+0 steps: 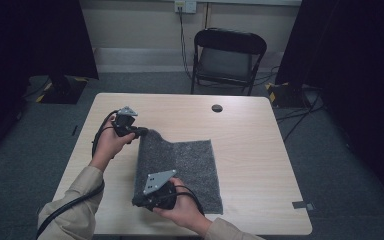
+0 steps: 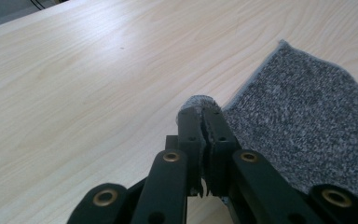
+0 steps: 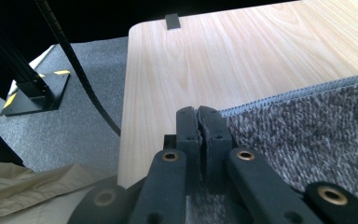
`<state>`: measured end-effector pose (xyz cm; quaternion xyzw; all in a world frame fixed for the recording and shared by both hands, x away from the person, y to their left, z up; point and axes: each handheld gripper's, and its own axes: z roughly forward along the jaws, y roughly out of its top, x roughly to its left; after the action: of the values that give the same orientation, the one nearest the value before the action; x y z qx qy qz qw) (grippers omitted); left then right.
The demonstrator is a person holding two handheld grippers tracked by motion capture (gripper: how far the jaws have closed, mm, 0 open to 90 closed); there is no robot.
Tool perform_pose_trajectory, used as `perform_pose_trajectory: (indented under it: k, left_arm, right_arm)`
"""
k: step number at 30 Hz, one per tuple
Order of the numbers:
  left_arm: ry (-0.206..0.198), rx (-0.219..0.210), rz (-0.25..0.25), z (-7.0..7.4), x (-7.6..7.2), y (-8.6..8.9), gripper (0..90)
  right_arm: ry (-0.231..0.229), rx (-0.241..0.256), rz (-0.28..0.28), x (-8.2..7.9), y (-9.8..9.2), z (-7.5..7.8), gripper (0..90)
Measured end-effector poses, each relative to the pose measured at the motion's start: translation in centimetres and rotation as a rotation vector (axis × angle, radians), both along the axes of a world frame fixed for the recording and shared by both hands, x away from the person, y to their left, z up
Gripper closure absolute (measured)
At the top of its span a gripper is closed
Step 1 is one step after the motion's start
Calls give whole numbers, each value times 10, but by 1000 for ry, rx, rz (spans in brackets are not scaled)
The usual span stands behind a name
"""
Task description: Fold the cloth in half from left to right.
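Note:
A dark grey fuzzy cloth (image 1: 190, 165) lies on the light wooden table (image 1: 250, 130), with its left side lifted. My left gripper (image 1: 142, 132) is shut on the cloth's far-left corner; in the left gripper view the cloth (image 2: 307, 121) bulges out past the closed jaws of the left gripper (image 2: 204, 112). My right gripper (image 1: 142, 200) is shut on the near-left corner. In the right gripper view the right gripper (image 3: 198, 112) pinches the cloth (image 3: 307, 130) at its stitched edge.
A black folding chair (image 1: 227, 57) stands behind the table. A round cable hole (image 1: 217, 108) sits near the table's far edge. A black stand base (image 3: 32, 91) rests on the grey carpet to the left. Cables trail from both grippers.

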<state>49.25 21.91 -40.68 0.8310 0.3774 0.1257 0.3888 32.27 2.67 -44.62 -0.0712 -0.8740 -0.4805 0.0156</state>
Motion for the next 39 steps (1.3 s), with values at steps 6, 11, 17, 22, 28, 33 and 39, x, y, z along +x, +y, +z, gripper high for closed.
perform_pose_trajectory:
  k: [6, 11, 17, 22, 28, 33, 39]
  left_arm:
    - [-16, 5, -14, 13, -2, -3, 872]
    - [-24, 3, -21, 20, -1, -13, 871]
    - [-29, -10, -27, 21, 1, -24, 870]
    - [-30, 9, -33, 22, 3, -26, 870]
    - [-27, -1, -23, 22, 4, -16, 871]
    - [-25, 1, -13, 22, 3, -3, 871]
    - [-25, 18, 8, 27, 0, 15, 871]
  right_arm:
    - [4, 20, -4, -2, -1, 6, 882]
    - [-11, 28, -12, -4, -6, 13, 882]
    - [-14, 33, -22, -4, -15, 19, 882]
    - [-4, 38, -24, -2, -16, 19, 882]
    - [-7, 28, -12, 1, -9, 18, 882]
    - [-7, 24, 1, 2, 0, 19, 882]
    - [-14, 30, 29, 1, 18, 22, 882]
